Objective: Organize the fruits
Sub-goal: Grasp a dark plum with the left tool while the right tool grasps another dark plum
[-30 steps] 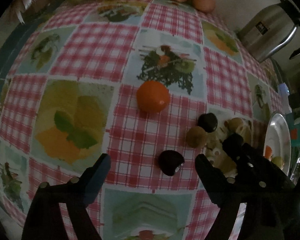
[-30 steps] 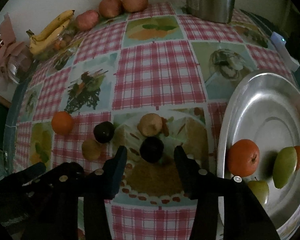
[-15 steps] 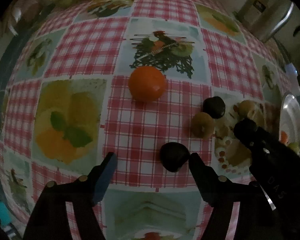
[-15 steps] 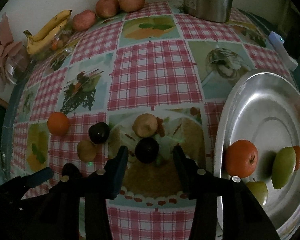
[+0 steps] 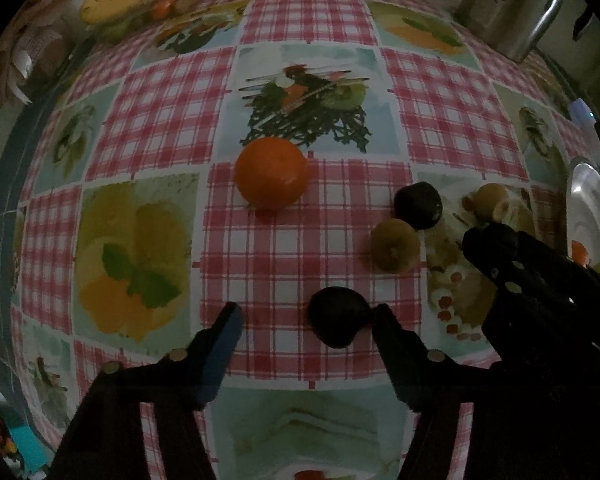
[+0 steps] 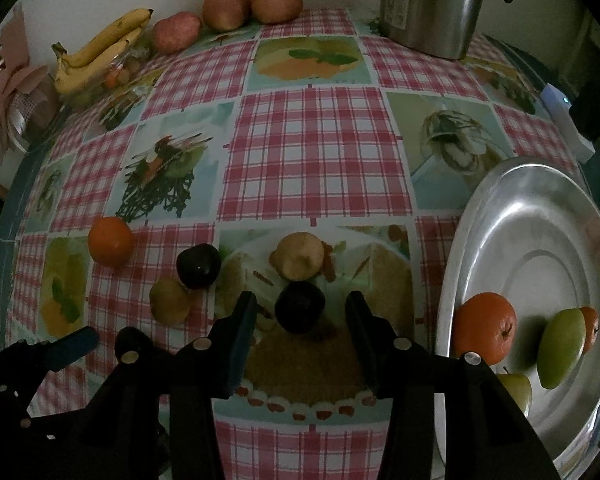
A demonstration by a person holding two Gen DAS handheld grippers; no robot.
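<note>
On the checked tablecloth lie an orange [image 5: 272, 174], a kiwi [image 5: 394, 244], a pale brown fruit [image 6: 298, 256] and dark plums. My left gripper [image 5: 306, 318] points down with its jaws closing around one plum [image 5: 338, 322]. The right finger touches that plum; a gap stays at the blue left pad [image 5: 226, 328]. My right gripper [image 6: 302, 312] stands open around another plum [image 6: 300, 306], with gaps on both sides. A third plum [image 6: 198, 266] sits beside the kiwi [image 6: 170, 300]. The silver plate [image 6: 540, 260] at right holds an orange [image 6: 484, 328], a green fruit [image 6: 560, 346] and a green apple [image 6: 514, 392].
Bananas [image 6: 100, 48] and three apples [image 6: 228, 8] line the far edge by the wall. A steel kettle [image 6: 432, 0] stands at the far right, with a white device [image 6: 564, 120] near the plate. The table's left edge falls off beyond the orange.
My left gripper has shifted so that the near plum now sits between its fingers, and its jaws have narrowed. The right gripper has barely moved around its plum.
</note>
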